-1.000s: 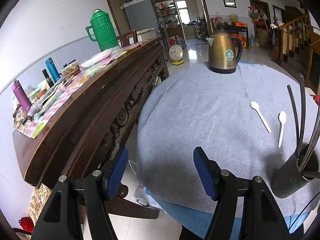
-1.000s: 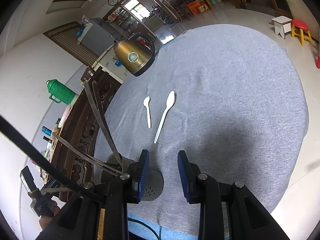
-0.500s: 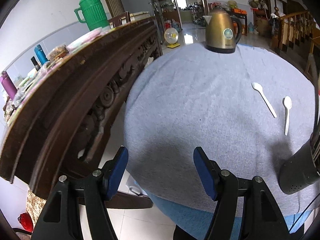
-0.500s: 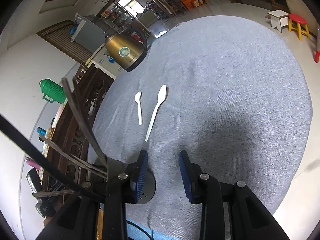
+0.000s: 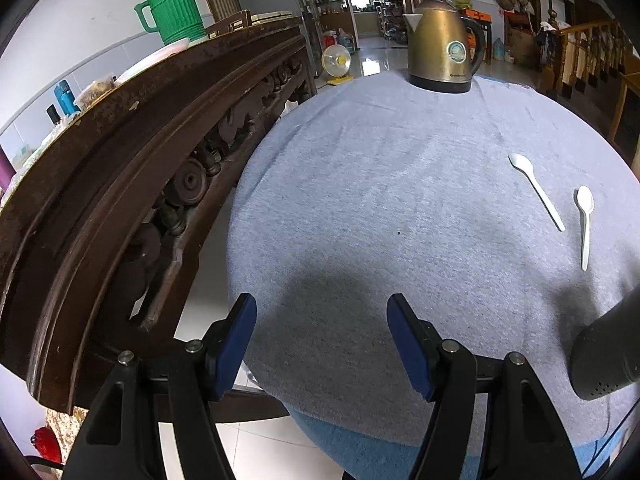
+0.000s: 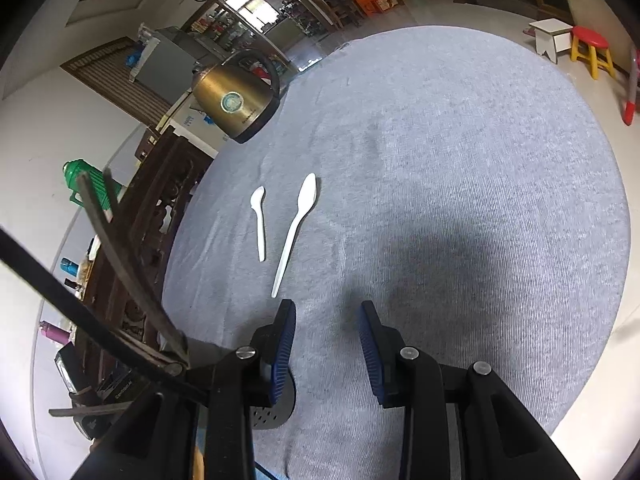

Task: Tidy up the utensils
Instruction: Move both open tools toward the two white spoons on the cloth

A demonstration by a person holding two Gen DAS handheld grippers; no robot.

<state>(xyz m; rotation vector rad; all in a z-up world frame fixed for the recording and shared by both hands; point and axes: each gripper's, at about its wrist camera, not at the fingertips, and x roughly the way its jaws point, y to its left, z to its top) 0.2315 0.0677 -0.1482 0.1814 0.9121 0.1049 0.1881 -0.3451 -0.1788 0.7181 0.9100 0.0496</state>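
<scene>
Covering most of both views, the grey tablecloth carries a brass kettle at upper left. Two white spoons lie left of centre, bowls pointing away, handles toward the right gripper, whose jaws are parted and empty. The left gripper stands spread, empty.

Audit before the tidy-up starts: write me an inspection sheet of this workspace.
Surface: round table under a grey cloth.
Job's things: long white spoon and short white spoon lie side by side, apart; dark perforated holder with dark utensils stands near the table's edge.
Clutter: brass kettle at the far edge.
Grippers: left claw open, empty; right claw open, empty, near the long spoon's handle.
Cables: thin cable at the near edge.
Surroundings: carved wooden sideboard, green jug, red stool.
</scene>
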